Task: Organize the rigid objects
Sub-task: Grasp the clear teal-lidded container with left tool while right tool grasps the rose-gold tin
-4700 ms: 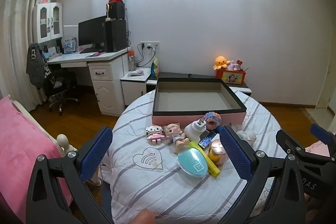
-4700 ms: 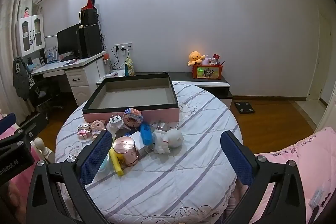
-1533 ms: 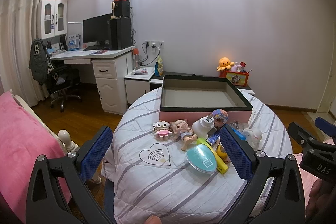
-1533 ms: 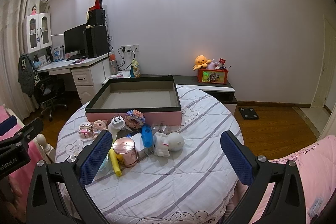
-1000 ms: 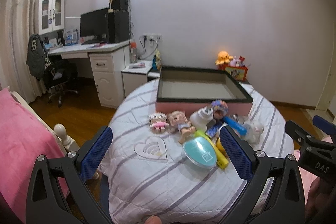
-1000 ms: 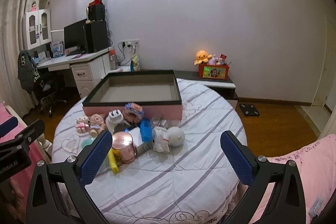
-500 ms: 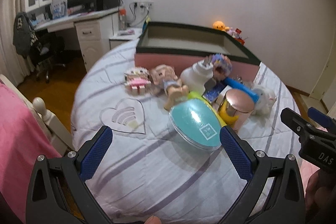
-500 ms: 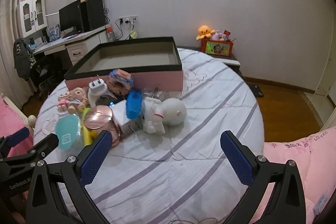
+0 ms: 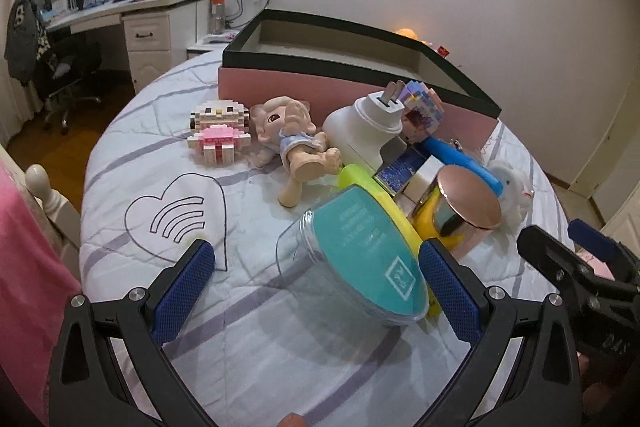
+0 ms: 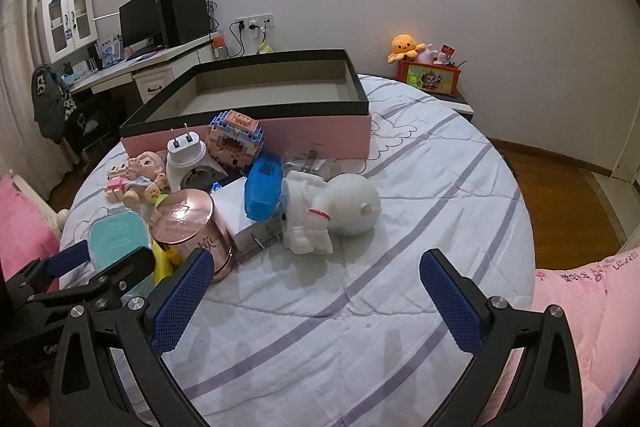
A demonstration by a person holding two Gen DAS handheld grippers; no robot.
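The left hand-held gripper [image 9: 316,291] has dropped low and close to the pile in the last half second, and its jaws are wide apart and empty, with the teal-lidded jar [image 9: 352,259] lying on its side between them but not touched by either pad. The right hand-held gripper [image 10: 316,291] has come down too; it is equally wide open, holds nothing, and hovers over bare quilt [image 10: 400,307] in front of the astronaut [image 10: 328,211]. Since both have closed in on the heap, the sorting looks about to begin: the box [image 10: 264,83] behind the jar is empty, every item is outside it, and the jar seems the likely first pick. Relative to the jar, the left view shows the yellow piece [image 9: 356,175] touching its far edge, the copper tin [image 9: 464,203] just beside it to the right, the doll [image 9: 292,135] and the block kitten [image 9: 220,131] beyond it to the left, and the plug [image 9: 368,123] behind it against the box wall. The right view shows what the left one cannot: the floor of the box, the full astronaut, the blue pack [image 10: 264,187] and the block castle [image 10: 236,139], all on the far side of the tin from the jar. The left view alone shows how the jar sits between the pads.
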